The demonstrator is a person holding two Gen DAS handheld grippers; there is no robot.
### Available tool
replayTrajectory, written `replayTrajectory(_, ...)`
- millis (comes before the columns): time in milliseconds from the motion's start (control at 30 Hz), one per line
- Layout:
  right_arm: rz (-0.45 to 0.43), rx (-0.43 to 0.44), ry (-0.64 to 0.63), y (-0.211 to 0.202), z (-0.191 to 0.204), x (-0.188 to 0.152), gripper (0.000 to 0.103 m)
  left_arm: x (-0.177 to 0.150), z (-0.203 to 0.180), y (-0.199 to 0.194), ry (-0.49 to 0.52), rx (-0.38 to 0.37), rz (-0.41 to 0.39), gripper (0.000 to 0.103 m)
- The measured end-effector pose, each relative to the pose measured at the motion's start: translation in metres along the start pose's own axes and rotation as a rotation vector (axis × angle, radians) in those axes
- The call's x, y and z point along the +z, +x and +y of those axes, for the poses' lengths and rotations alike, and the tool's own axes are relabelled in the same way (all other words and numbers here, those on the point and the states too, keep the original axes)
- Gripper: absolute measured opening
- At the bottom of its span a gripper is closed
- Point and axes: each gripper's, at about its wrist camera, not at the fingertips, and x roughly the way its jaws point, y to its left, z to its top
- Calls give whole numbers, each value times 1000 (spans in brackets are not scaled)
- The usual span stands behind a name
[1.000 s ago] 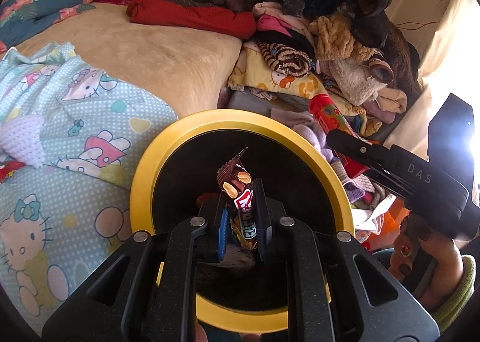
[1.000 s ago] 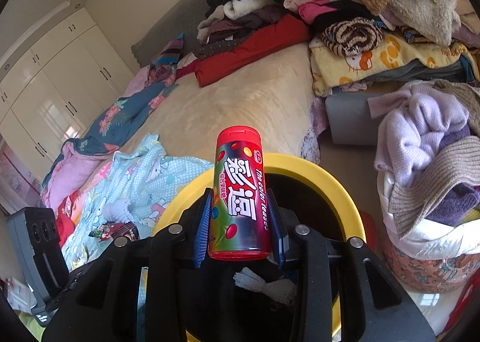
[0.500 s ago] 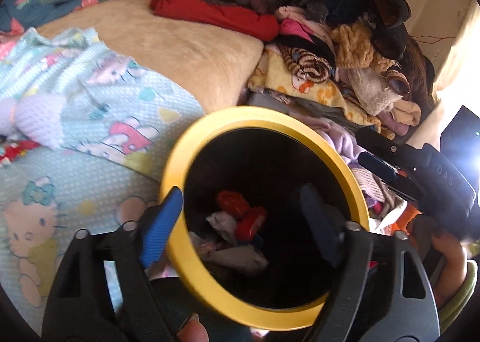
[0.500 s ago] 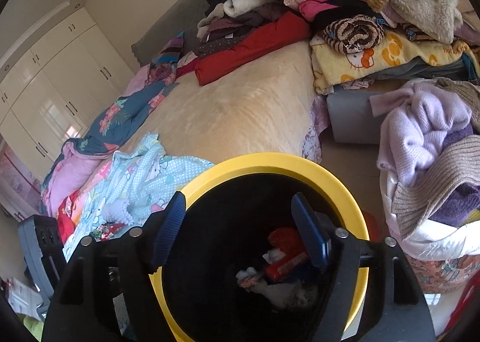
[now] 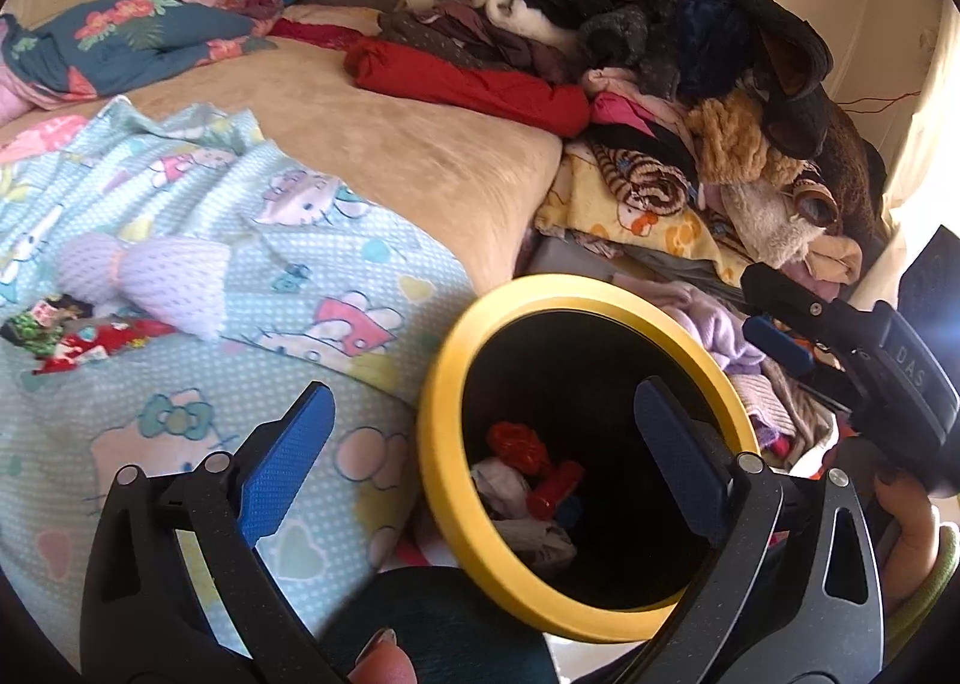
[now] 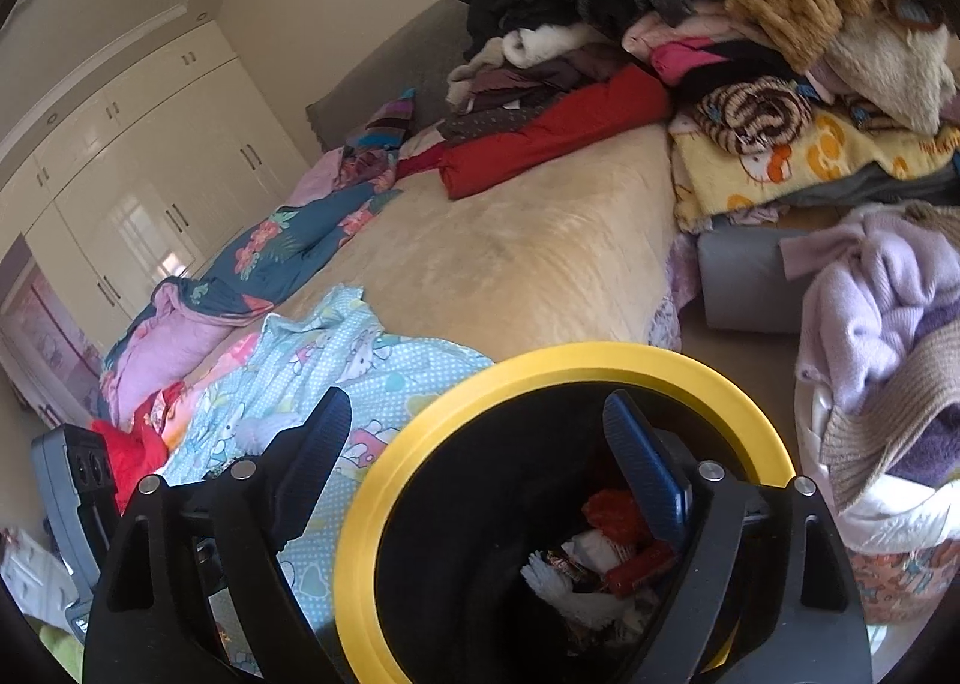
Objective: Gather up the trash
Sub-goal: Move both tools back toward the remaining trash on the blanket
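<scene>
A black bin with a yellow rim point(image 5: 438, 444) point(image 6: 360, 534) stands beside the bed. Inside lie a red candy tube point(image 5: 555, 489) point(image 6: 639, 564), a snack wrapper point(image 6: 561, 561) and white paper scraps. My left gripper point(image 5: 483, 387) hangs over the bin's left rim, its jaws opening and nothing between them. My right gripper point(image 6: 477, 397) hovers over the bin's mouth, also opening and empty; it shows in the left wrist view point(image 5: 753, 303) at the right. More wrappers point(image 5: 66, 336) lie on the cartoon-cat blanket point(image 5: 240, 216).
A tall pile of clothes point(image 5: 660, 54) fills the bed's far right. A basket with a lilac sweater point(image 6: 888, 294) stands right of the bin. A person's hand point(image 5: 906, 528) holds the right gripper. White wardrobes point(image 6: 138, 174) line the far wall.
Both grippers went from shut to wide open. The snack wrapper left the left jaws and the red tube left the right jaws; both now lie in the bin. The left gripper drifted leftward.
</scene>
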Motion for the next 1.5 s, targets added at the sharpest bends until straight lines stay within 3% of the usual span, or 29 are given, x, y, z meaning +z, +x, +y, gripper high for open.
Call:
replayTrajectory(867,-42,111,-258,13,101,-15,87,22,75,-69,-79,170,-159,92)
replayTrajectory(1500,33,186,-363,58,178,-38,88,30,156,-85,-195,258,-199,92)
